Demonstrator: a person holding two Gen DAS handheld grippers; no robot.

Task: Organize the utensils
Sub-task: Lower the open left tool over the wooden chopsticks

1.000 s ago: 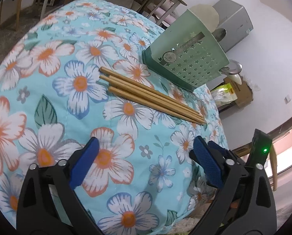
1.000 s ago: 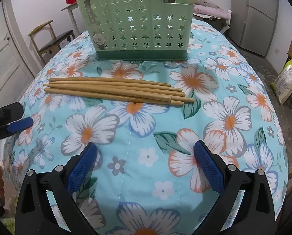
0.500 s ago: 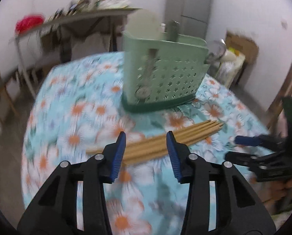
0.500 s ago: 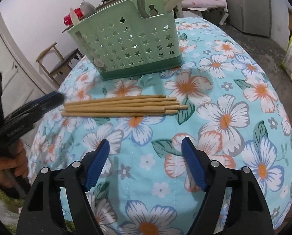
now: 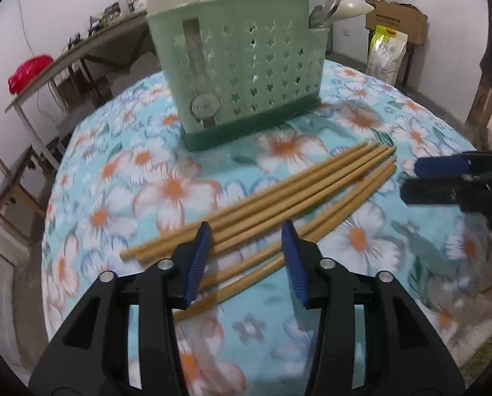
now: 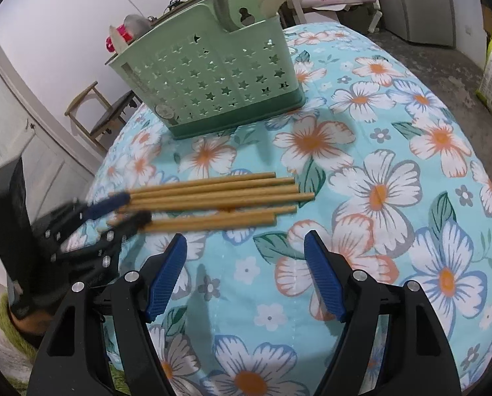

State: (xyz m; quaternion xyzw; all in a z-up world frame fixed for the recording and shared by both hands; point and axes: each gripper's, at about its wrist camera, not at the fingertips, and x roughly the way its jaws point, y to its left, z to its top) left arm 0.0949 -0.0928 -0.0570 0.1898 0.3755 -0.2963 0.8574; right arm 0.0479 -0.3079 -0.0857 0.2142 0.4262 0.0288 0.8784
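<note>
Several wooden chopsticks (image 5: pixel 311 184) (image 6: pixel 219 194) lie side by side on the flowered tablecloth, in front of a green utensil caddy (image 5: pixel 246 76) (image 6: pixel 213 76) with star holes that holds spoons. My left gripper (image 5: pixel 246 257) (image 6: pixel 120 213) sits at one end of the chopsticks. Its jaws are partly apart and opening, with chopstick ends between them, and I see no pad pressing. My right gripper (image 6: pixel 246 277) (image 5: pixel 443 178) hovers over the cloth near the other end, open, with nothing between its fingers.
The round table (image 5: pixel 114 198) drops away on all sides. A long side table with a red object (image 5: pixel 28 72) stands behind it, beside a wooden chair (image 6: pixel 104 112). A bag (image 5: pixel 386 52) and boxes stand on the floor. A green-sleeved hand (image 6: pixel 24 323) holds the left gripper.
The left gripper rolled upright, swung in over the chopsticks' ends and narrowed its jaws from wide open. The right gripper's jaws narrowed a little. The two nearest chopsticks now lie slightly apart from the others.
</note>
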